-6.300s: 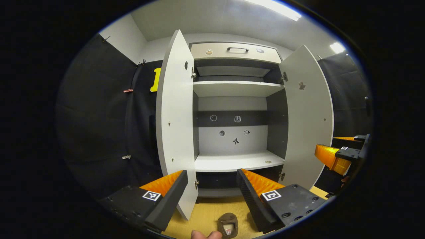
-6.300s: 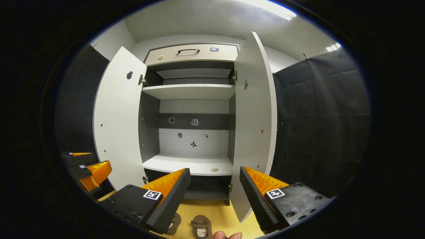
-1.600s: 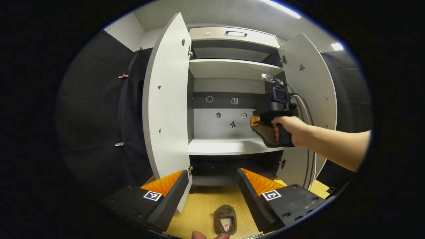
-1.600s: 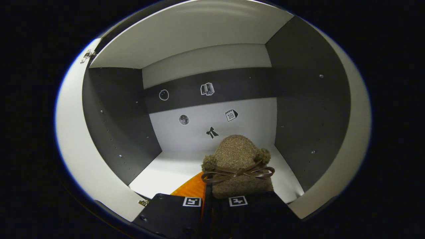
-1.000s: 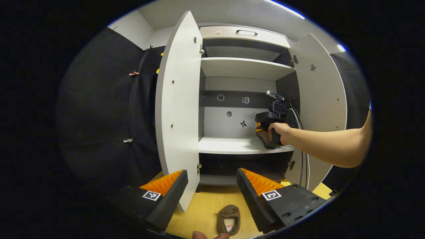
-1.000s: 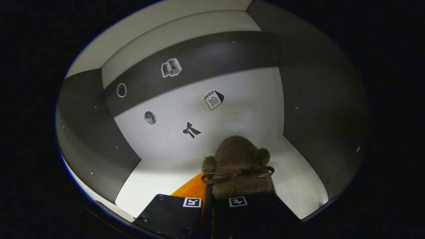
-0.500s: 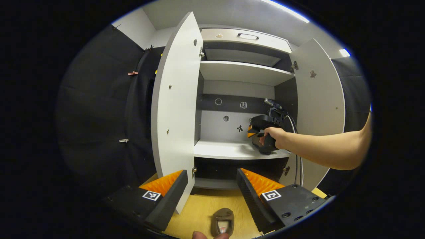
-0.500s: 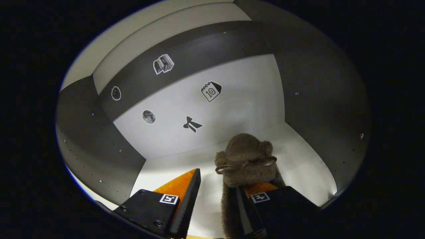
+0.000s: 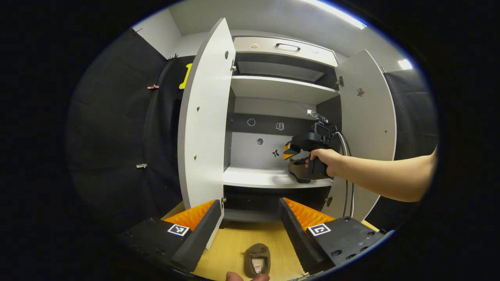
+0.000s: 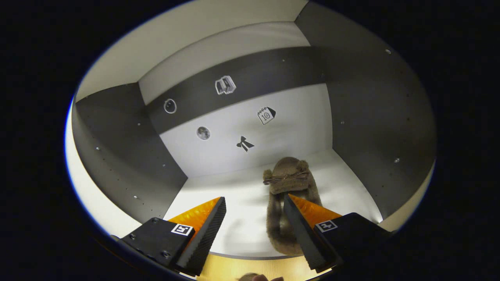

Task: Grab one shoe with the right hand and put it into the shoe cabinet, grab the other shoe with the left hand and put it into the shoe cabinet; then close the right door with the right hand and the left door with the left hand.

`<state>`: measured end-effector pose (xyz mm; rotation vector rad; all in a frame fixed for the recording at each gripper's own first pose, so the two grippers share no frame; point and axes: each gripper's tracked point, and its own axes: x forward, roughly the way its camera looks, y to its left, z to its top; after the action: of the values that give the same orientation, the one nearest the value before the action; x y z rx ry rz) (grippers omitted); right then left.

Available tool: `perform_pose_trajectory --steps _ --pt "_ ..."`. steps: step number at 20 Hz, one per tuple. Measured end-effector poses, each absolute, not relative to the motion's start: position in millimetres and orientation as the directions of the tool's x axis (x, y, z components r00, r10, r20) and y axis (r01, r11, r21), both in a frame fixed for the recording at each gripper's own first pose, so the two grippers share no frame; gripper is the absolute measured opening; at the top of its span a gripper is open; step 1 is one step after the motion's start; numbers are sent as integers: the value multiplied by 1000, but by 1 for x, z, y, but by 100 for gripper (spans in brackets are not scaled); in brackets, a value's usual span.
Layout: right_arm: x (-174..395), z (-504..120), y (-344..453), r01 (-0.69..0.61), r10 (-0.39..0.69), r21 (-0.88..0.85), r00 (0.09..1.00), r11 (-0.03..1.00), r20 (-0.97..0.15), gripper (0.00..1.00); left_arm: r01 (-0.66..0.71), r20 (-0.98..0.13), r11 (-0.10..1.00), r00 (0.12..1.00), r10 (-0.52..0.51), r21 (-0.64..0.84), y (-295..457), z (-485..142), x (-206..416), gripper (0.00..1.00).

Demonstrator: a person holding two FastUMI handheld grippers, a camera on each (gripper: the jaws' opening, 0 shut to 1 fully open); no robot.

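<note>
A wood-grain floor (image 9: pixel 242 246) ran up to the foot of a pale shoe cabinet (image 9: pixel 281 89) that stood in a booth hung with black cloth, under a strip light on the ceiling. Both cabinet doors stood wide: the left door (image 9: pixel 203 125) swung out toward the cloth wall, the right door (image 9: pixel 367 128) likewise on the far side. A drawer with a dark handle (image 9: pixel 288 47) capped the cabinet, with an upper shelf below it.

On the middle shelf (image 10: pixel 250 195), a fuzzy brown shoe (image 10: pixel 287 195) with a bow lay toe toward the back wall, near the shelf's right rear corner. The right tool (image 10: pixel 254 222) hung at the shelf's front edge with its fingers spread apart, gripping nothing; one finger overlapped the shoe's heel side, though contact could not be judged. In the left gripper view a hand (image 9: pixel 326 160) held that tool at the shelf's right front corner. Small stickers dotted the back wall, and the shelf's left half lay bare.

The other shoe (image 9: pixel 258 259) sat on the floor before the cabinet, between the spread fingers of the left tool (image 9: pixel 250 230), which was open and clear of it.
</note>
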<state>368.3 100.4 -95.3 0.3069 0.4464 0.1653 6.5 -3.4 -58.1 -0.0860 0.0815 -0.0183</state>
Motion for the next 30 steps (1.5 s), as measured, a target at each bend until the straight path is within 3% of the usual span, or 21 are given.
perform_pose_trajectory --steps 9,13,20,22,30 --pt "249 -16 93 -184 202 149 972 972 -116 98 35 -112 998 993 -40 -48 3 -87 8 94" --pt "182 7 90 -203 206 110 978 973 -15 98 110 -228 993 967 -114 -28 -8 -144 13 95" --pt "100 42 46 -168 161 87 984 982 82 98 229 -437 973 873 -217 -26 -32 -274 8 92" --pt "80 48 31 -149 143 49 984 988 106 98 220 -489 974 845 -217 -52 -36 -308 13 85" --pt "27 49 -21 -111 107 42 991 993 78 98 164 -622 985 767 -160 -52 -33 -418 57 83"
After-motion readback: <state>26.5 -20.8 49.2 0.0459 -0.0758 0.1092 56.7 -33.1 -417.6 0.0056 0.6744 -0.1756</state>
